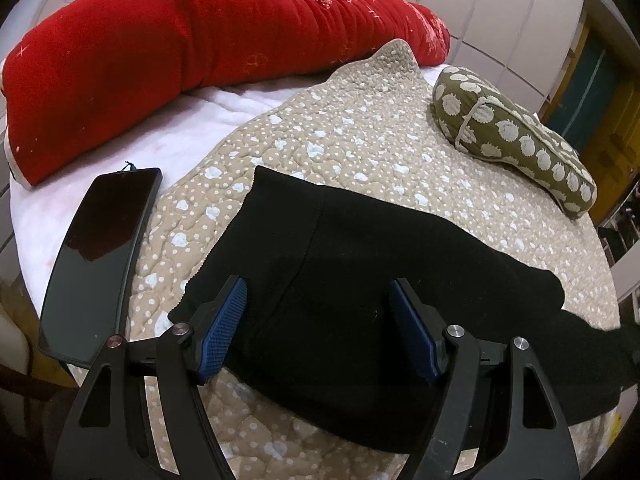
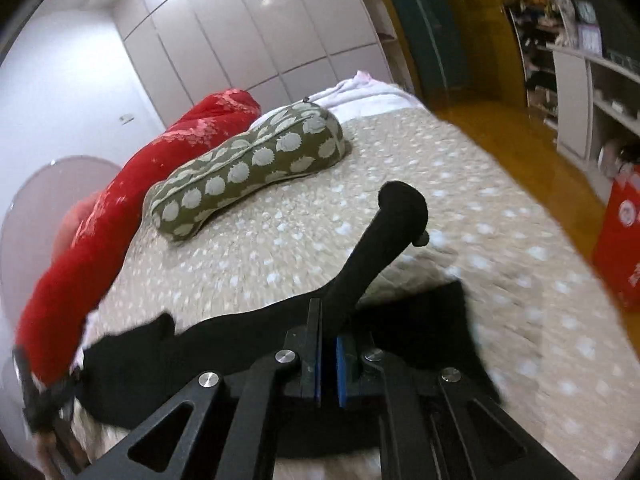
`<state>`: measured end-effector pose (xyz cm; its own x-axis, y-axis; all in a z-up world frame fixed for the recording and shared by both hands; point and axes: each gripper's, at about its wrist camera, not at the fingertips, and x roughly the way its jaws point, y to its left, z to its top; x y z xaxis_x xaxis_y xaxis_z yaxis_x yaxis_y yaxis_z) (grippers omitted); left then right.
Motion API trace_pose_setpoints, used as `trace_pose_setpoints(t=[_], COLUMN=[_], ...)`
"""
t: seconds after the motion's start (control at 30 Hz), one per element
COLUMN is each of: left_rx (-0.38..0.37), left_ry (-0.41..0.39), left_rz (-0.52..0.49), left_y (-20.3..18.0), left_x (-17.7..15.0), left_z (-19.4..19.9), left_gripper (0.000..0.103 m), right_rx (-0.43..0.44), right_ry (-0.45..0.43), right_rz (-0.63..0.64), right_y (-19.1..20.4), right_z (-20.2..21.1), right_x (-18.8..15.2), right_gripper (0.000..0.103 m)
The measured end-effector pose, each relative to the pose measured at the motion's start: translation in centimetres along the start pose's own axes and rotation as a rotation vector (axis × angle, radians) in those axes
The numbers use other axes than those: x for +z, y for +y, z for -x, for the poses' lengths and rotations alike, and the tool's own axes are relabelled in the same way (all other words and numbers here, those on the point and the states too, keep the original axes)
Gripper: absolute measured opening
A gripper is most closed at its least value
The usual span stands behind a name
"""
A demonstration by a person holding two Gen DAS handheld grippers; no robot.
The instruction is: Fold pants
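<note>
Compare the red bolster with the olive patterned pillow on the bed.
The red bolster is plain red with faint pale marks; the olive pillow carries rows of pale round shapes. The bolster is longer and thicker. It runs along the bed's far side on the white sheet, while the pillow rests on the beige quilt. Both are soft, elongated cushions.

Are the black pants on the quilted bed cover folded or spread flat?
Partly folded: the black pants lie doubled on the beige dotted quilt, while the shut right gripper pinches a strip of them, lifted.
</note>
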<state>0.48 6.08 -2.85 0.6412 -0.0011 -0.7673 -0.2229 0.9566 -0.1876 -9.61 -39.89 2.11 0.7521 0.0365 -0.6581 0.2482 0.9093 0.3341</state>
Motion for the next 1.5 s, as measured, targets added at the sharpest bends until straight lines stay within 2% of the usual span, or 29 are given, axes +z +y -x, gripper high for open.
trace_pose_setpoints(t=[0.1, 0.23, 0.3, 0.37, 0.43, 0.53, 0.6, 0.7, 0.73, 0.8, 0.9, 1.0, 1.03, 1.13, 1.23, 1.37, 1.4, 1.47, 1.5], left_rx=[-0.002, 0.011, 0.009, 0.008, 0.0, -0.025, -0.036, -0.031, -0.03, -0.023, 0.001, 0.029, 0.044, 0.072, 0.06, 0.049, 0.041, 0.04, 0.043], left_ry=[-0.002, -0.004, -0.009, -0.015, -0.02, -0.022, -0.036, -0.047, -0.036, -0.018, -0.036, -0.049, -0.057, -0.059, -0.051, -0.033, -0.028, -0.03, -0.035], left_rz=[0.003, -0.007, -0.015, -0.018, -0.021, -0.032, -0.051, -0.066, -0.067, -0.052, -0.012, 0.029, 0.043, 0.077, 0.1, 0.1, 0.102, 0.097, 0.095], left_y=[0.1, -0.2, -0.2, -0.1, -0.1, -0.5, -1.0, -1.3, -1.3, -0.9, 0.7, 2.9, 3.5, 5.1, 5.9, 5.8, 5.8, 5.8, 5.8], left_x=[0.0, -0.3, -0.4, -0.5, -0.6, -0.7, -0.8, -0.8, -0.7, -0.8, -0.3, 0.7, 0.9, 1.6, 1.7, 1.7, 1.7, 1.8, 1.8], left_z=[0.1, 0.2, 0.8, 1.3, 2.0, 2.8, 3.6, 4.0, 3.8, 3.5, 3.9, 4.4, 4.4, 4.2, 3.7, 3.1, 3.0, 3.1, 3.3], left_gripper=[0.074, 0.074, 0.074, 0.074, 0.074, 0.074, 0.074, 0.074, 0.074, 0.074, 0.074, 0.074, 0.074, 0.074, 0.074, 0.074, 0.074, 0.074, 0.074], right_rx=[-0.013, -0.052, -0.037, -0.101, -0.19, -0.193, -0.151, 0.011, 0.082, 0.165, 0.31, 0.45, 0.507, 0.556, 0.533, 0.509, 0.498, 0.481, 0.486], right_ry=[0.041, 0.122, 0.106, 0.08, 0.055, 0.005, -0.004, 0.013, 0.035, 0.061, 0.12, 0.172, 0.202, 0.216, 0.196, 0.222, 0.225, 0.224, 0.231], right_rz=[-0.02, -0.054, -0.083, -0.07, -0.061, -0.095, -0.092, -0.033, 0.017, 0.09, 0.208, 0.347, 0.427, 0.611, 0.809, 0.919, 0.941, 0.952, 0.932], right_y=[-1.3, -3.0, -3.6, -3.8, -4.2, -4.2, -3.5, -0.3, 1.8, 5.1, 11.5, 17.9, 20.5, 24.8, 28.4, 30.2, 30.4, 30.6, 30.4], right_z=[0.4, -3.2, -2.4, -0.8, 1.0, 2.7, 2.9, 2.0, 1.1, -0.2, -2.7, -4.0, -4.3, -4.4, -4.7, -6.8, -7.2, -8.1, -8.2], right_x=[-2.0, -3.9, -3.9, -3.6, -3.2, -2.6, -2.4, -2.1, -2.1, -2.2, -2.7, -4.5, -5.8, -8.9, -12.1, -14.0, -14.5, -14.7, -14.3], right_gripper=[0.005, 0.005, 0.012, 0.021, 0.021, 0.021, 0.021, 0.021, 0.021, 0.021, 0.023, 0.026, 0.027, 0.028, 0.03, 0.03, 0.029, 0.008, 0.007])
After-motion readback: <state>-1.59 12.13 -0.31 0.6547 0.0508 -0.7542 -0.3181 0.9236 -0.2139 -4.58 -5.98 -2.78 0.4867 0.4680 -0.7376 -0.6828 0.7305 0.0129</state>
